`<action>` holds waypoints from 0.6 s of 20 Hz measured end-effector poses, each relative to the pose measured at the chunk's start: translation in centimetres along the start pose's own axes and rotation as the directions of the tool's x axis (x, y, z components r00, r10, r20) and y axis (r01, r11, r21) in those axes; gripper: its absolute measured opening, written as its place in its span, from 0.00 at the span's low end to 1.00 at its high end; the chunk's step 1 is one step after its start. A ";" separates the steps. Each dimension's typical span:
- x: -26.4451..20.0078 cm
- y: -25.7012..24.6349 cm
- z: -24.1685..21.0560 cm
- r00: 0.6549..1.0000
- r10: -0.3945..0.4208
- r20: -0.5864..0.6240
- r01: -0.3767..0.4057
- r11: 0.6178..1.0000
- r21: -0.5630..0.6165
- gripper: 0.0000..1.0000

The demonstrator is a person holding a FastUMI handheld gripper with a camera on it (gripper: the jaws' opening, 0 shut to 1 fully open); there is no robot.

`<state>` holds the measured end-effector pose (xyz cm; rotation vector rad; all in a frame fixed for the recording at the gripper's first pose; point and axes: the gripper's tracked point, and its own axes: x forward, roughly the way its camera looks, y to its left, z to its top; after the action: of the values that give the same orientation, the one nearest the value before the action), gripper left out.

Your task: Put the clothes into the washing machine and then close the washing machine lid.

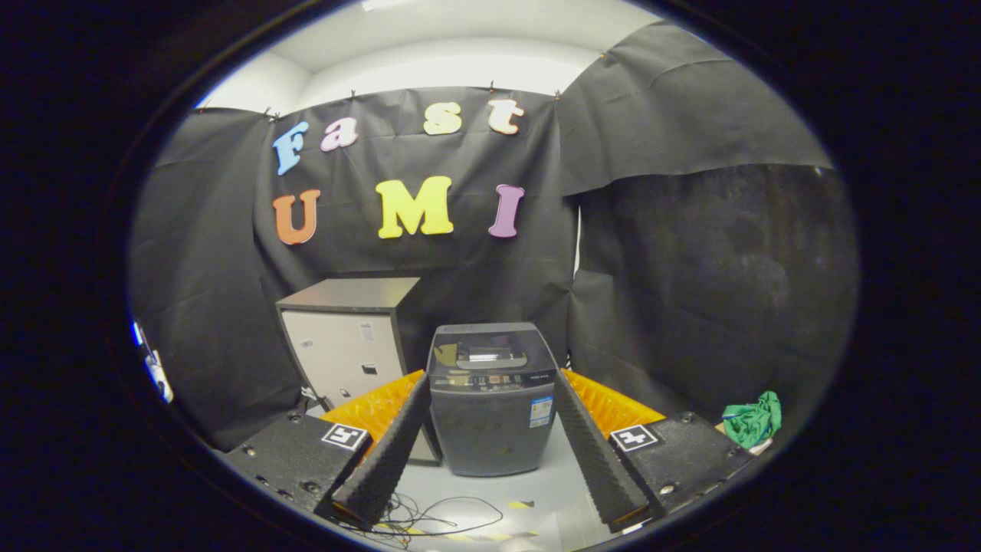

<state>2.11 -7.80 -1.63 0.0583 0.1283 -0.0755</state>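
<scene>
tongs (490, 460): fingers spread wide, holding nothing | washing machine (492, 399): stands beyond the tips, seen between the two fingers, lid (490, 349) lies flat down | clothes (753, 419): green bundle off to the right of the right finger, apart from the machine | step, as judged: clothes are outside, so tongs must go to the bundle and lid must come up

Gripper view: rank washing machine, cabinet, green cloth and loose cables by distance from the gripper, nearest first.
The gripper is open, holding nothing.
1. Loose cables: on the floor, low between the fingers.
2. Washing machine: straight ahead beyond the fingers, lid shut.
3. Cabinet: behind the machine, to its left.
Green cloth: off to the right beside the gripper body; its depth against the machine is too close to call.
</scene>
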 end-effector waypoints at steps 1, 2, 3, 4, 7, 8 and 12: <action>-0.1 -0.1 -0.2 1.000 0.002 -0.004 -0.002 1.000 -0.004 1.00; -0.1 -0.1 -0.3 1.000 0.001 -0.002 -0.001 1.000 -0.015 1.00; 0.1 0.0 -0.2 1.000 0.000 -0.003 0.000 1.000 -0.021 1.00; 0.0 0.2 -0.2 1.000 0.007 -0.003 -0.007 1.000 -0.023 1.00; 0.0 0.6 -0.2 1.000 0.019 -0.003 -0.019 0.999 -0.029 1.00; -0.1 0.9 -0.2 1.000 0.023 -0.003 -0.023 0.999 -0.029 1.00; 0.0 1.1 -0.1 1.000 0.027 0.005 -0.026 0.999 -0.045 1.00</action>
<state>2.14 -6.68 -1.70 0.0154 0.1237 -0.0464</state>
